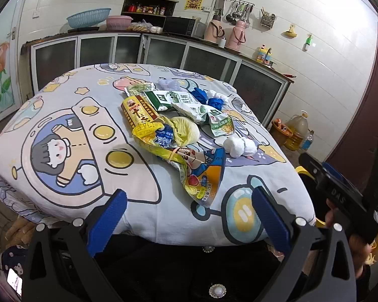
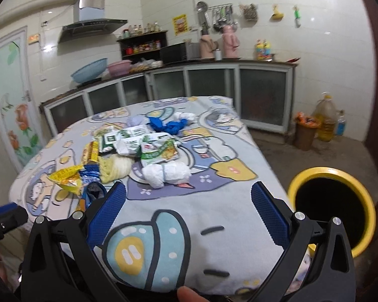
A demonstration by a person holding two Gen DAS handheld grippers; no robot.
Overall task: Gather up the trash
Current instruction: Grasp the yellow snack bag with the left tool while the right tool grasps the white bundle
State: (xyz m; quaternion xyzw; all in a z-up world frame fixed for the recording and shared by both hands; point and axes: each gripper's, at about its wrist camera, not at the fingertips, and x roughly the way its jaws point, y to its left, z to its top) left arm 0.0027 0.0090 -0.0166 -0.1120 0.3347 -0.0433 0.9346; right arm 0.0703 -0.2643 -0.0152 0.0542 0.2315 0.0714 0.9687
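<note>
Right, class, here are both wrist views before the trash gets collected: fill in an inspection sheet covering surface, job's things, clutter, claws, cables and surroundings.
Surface: table under a cartoon-print cloth, bare along the near edge.
Job's things: trash pile mid-table, with a yellow snack bag, green-white wrappers, crumpled white tissue and blue plastic; yellow-rimmed bin on the floor at the table's right.
Clutter: nothing seen beyond the trash.
Claws: left claw and right claw both open, empty, at the near edge.
Cables: nothing seen.
Surroundings: kitchen counter with basins and flasks; oil jug on the floor.
</note>
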